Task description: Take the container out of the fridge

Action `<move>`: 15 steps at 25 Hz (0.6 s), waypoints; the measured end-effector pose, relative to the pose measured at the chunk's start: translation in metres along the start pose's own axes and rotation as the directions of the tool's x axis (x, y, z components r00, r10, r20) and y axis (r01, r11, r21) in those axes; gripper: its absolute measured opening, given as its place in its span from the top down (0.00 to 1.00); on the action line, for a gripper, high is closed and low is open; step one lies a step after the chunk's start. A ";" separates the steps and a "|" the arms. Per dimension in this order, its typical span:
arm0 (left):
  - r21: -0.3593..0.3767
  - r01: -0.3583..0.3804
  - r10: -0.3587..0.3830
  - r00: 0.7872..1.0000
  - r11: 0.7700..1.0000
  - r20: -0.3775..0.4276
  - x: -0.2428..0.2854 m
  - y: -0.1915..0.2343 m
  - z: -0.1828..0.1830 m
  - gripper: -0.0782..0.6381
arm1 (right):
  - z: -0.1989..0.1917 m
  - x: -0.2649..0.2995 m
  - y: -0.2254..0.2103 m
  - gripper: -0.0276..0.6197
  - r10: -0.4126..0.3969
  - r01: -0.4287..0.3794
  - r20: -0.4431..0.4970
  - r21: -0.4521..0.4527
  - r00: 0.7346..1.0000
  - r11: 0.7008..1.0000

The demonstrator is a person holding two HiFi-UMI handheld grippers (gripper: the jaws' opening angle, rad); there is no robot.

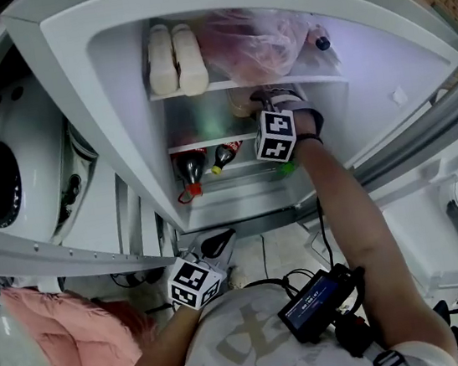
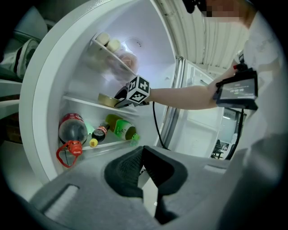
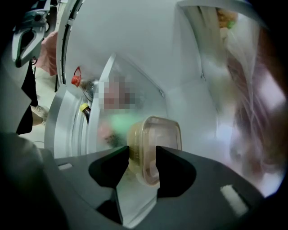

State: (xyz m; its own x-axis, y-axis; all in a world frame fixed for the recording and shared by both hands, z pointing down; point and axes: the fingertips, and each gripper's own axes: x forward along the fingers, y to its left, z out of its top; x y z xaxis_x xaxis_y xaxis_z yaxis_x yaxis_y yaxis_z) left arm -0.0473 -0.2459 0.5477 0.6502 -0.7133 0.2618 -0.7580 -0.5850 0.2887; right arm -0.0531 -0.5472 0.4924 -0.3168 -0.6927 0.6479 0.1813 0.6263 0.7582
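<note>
1. Now the open white fridge point(image 1: 117, 109) fills the head view.
2. Its middle clear glass shelf point(image 2: 85, 102) carries the translucent beige lidded plastic container point(image 3: 155, 134).
3. The right gripper point(image 3: 143, 155) reaches in, its jaws clamped on that container's sides.
4. The left gripper point(image 2: 143, 150) hangs outside, below the fridge, its jaws together and empty.

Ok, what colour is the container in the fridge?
Translucent beige; the container shows best in the right gripper view.
</note>
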 end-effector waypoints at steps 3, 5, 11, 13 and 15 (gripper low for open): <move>0.003 0.007 -0.007 1.000 1.000 0.000 -0.003 -0.002 -0.001 0.89 | 0.002 -0.010 0.004 0.65 0.000 0.000 0.002 0.008 1.000 1.000; 0.006 0.014 -0.014 1.000 1.000 -0.002 -0.005 -0.005 -0.002 0.89 | 0.005 -0.018 0.008 0.65 -0.001 0.001 0.006 0.012 1.000 1.000; 0.024 0.029 -0.029 1.000 0.999 -0.006 -0.015 -0.014 -0.005 0.89 | 0.015 -0.040 0.019 0.65 -0.030 0.030 0.013 0.004 0.999 1.000; 0.032 0.028 -0.028 1.000 0.999 -0.003 -0.020 -0.017 -0.005 0.89 | 0.020 -0.049 0.025 0.65 -0.034 0.034 0.021 -0.001 0.999 0.999; 0.036 0.029 -0.029 1.000 0.999 -0.004 -0.024 -0.020 -0.006 0.89 | 0.022 -0.058 0.032 0.65 -0.037 0.037 0.026 -0.004 0.999 0.999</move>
State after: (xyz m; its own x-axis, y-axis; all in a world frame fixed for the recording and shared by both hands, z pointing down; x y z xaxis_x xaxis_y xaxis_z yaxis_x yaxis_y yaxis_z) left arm -0.0473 -0.2143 0.5413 0.6722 -0.6945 0.2566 -0.7400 -0.6192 0.2626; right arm -0.0498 -0.4791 0.4782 -0.3477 -0.7058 0.6172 0.1729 0.5987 0.7821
